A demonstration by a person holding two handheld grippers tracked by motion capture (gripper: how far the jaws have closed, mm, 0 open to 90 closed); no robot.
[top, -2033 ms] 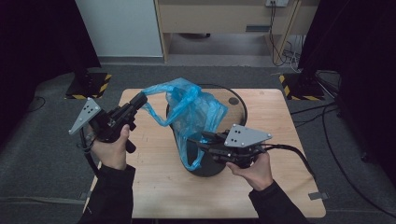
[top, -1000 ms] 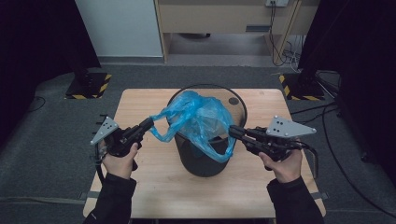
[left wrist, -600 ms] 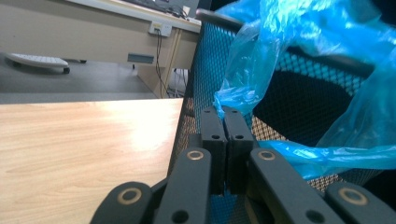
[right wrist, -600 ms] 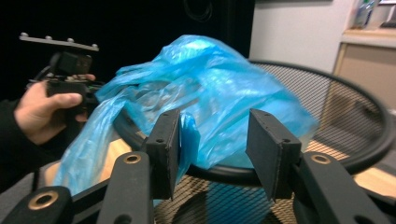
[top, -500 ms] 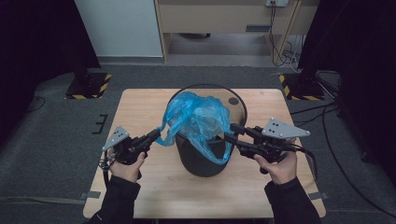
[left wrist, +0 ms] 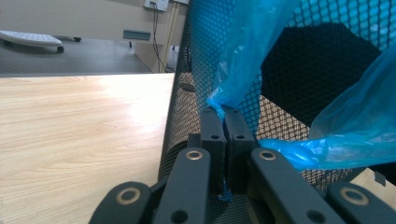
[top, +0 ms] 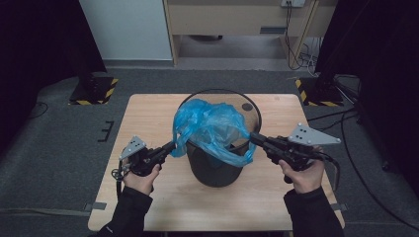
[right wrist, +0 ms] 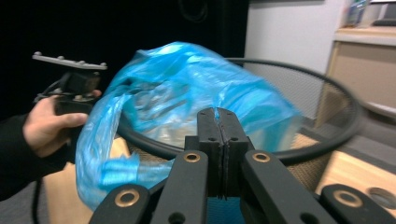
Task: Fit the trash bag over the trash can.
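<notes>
A black mesh bin (top: pixel 217 170) stands in the middle of the wooden table (top: pixel 148 118). A blue plastic bag (top: pixel 212 123) bulges out of its top and hangs over the front rim. At the bin's left, my left gripper (top: pixel 170 147) is shut on a corner of the bag. The left gripper view shows those jaws (left wrist: pixel 225 114) pinching blue film (left wrist: pixel 355 126) against the mesh wall (left wrist: pixel 187 93). On the bin's right side, my right gripper (top: pixel 253 137) has just closed on the bag's other edge. Its jaws (right wrist: pixel 218 112) meet over thin blue plastic (right wrist: pixel 187 88) in front of the rim (right wrist: pixel 327 135).
Bare tabletop lies on both sides of the bin and in front of it. A small round hole (top: pixel 247 106) sits in the table behind the bin. Striped floor stands (top: pixel 94 91) and cables (top: pixel 346 113) lie beyond the table's far corners.
The left gripper has come down and in toward the bin's left side, still holding the bag. The bag now sits lower and wider over the rim. The right hand has hardly moved.
</notes>
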